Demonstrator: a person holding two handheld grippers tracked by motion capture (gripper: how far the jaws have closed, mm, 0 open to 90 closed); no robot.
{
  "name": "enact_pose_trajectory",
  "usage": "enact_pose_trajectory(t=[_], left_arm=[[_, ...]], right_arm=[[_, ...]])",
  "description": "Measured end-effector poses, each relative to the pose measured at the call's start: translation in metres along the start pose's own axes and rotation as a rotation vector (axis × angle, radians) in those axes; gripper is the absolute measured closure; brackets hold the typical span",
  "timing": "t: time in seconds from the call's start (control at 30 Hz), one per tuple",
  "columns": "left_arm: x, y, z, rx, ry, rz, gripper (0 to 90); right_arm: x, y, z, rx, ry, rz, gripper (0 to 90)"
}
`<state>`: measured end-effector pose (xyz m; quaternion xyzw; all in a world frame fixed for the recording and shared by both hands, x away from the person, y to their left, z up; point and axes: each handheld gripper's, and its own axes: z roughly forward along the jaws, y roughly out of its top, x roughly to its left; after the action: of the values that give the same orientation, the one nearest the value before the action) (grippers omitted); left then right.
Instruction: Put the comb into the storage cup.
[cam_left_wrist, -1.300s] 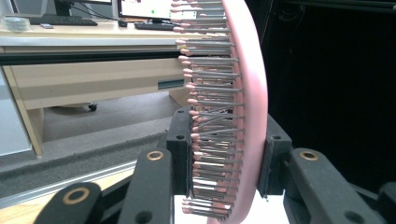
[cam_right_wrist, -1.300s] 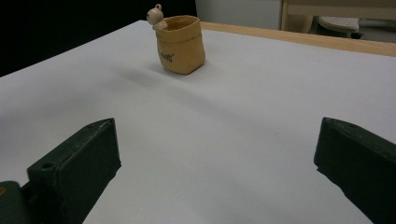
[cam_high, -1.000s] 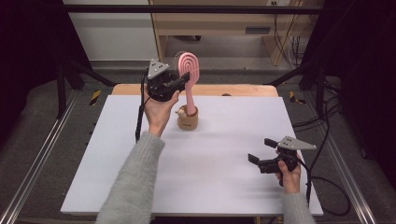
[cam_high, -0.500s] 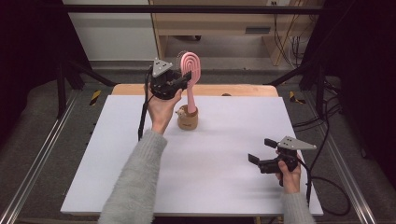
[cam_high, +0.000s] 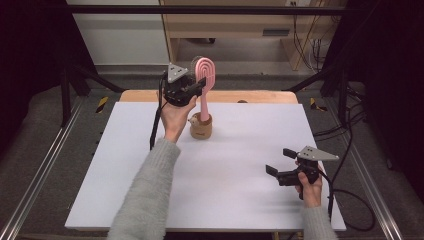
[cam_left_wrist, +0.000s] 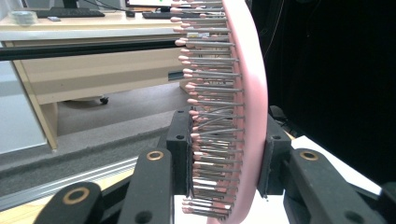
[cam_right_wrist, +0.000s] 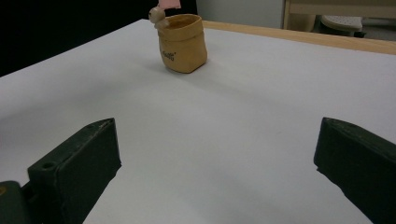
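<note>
- Our left tool (cam_high: 199, 84) still pinches the brush (cam_high: 205, 75), standing in the cup (cam_high: 201, 129) as before.
- Our right tool (cam_high: 281, 161) stays spread, unmoved above the table (cam_high: 240, 200).

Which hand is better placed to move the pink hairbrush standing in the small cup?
Left. The left tool is already shut on the pink hairbrush above the cup. The right tool rests open, far away.

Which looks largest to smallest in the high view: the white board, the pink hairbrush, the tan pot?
1. white board
2. pink hairbrush, taller than the pot
3. tan pot
</note>
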<state>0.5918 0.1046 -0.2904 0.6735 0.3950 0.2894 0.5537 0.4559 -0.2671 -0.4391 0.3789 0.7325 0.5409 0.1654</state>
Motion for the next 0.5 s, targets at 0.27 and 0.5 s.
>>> enact_pose_trajectory(t=[0.27, 0.5], left_arm=[[0.002, -0.006, 0.007, 0.013, 0.011, 0.012, 64.2], [0.003, -0.012, 0.013, 0.027, 0.011, 0.021, 64.2]], right_arm=[[0.000, 0.000, 0.000, -0.001, 0.001, 0.000, 0.9], [0.000, 0.000, 0.000, -0.002, 0.000, -0.003, 0.9]])
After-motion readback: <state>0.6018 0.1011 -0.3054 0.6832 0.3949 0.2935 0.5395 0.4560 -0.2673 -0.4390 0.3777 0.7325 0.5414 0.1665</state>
